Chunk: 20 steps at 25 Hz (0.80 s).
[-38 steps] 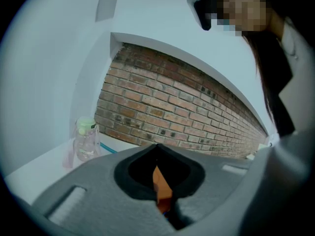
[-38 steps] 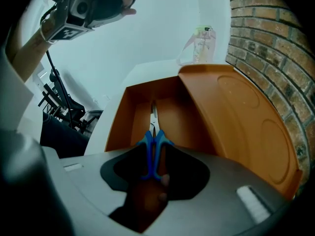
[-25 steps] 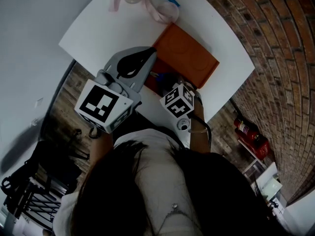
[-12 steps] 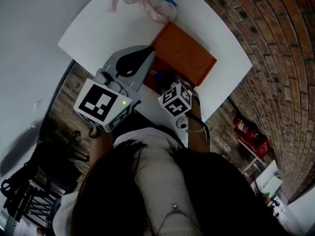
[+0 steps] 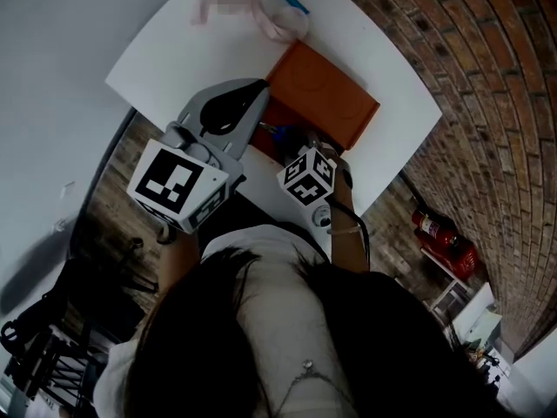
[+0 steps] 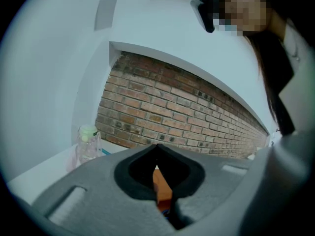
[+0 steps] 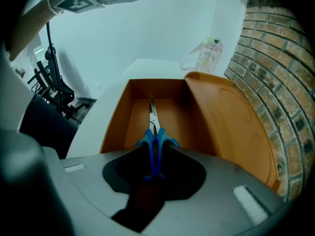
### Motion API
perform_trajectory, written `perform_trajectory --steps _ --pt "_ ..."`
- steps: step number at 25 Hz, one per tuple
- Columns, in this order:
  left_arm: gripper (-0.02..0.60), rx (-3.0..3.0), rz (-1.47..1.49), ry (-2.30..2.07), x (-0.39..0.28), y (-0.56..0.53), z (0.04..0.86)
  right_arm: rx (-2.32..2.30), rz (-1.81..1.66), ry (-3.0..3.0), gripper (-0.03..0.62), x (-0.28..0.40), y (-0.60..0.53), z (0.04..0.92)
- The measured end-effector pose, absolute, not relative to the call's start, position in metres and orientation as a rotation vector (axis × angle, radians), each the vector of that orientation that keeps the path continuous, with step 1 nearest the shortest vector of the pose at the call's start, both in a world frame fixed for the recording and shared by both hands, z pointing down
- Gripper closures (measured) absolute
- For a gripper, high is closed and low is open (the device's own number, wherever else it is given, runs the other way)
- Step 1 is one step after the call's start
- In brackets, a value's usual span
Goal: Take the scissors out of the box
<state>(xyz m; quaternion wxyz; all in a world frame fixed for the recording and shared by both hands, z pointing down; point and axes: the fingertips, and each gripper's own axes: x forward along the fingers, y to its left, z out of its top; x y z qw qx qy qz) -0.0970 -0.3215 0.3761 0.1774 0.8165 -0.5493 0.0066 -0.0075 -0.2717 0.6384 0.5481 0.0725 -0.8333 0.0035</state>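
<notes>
- Lying lengthwise on the floor of the open orange box [image 7: 118, 117], the scissors [image 7: 154, 127] sit at the centre of the right gripper view, steel blades pointing to the top of the frame and blue handles nearest the camera.
- The right gripper [image 7: 156, 149] points steeply down into the box. Its jaws have just been closing, and the blue handles are between them. The jaw tips sit against the flared handle loops on either side, at a fairly narrow gap.
- The scissors are in the box, resting on its bottom.
- The box's lid [image 7: 231, 122] is folded open to the right of the frame, lying flat with its inner face up.
- The left gripper [image 6: 157, 146] is held nearly level, and its jaws meet at the tips with nothing between them. Only a sliver of the orange box shows through the hole behind the tips.
- In the head view this gripper reaches in from the lower left, its tips just beside the lid's left corner.
- The box stands near the front edge of a white table [image 5: 200, 50], in the upper middle of the head view.
- A clear bottle [image 7: 209, 53] with a pale green cap stands at the table's far end, well apart from the box.
- A brick wall [image 5: 487, 103] fills the right of the head view, with a red fire extinguisher [image 5: 444, 238] at its foot.
</notes>
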Motion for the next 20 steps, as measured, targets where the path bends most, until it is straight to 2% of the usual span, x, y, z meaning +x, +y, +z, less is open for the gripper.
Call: perform_trajectory --steps 20 --pt "0.581 2.393 0.027 -1.548 -0.1 -0.301 0.351 0.283 0.003 -1.974 0.499 0.002 -0.269 0.618"
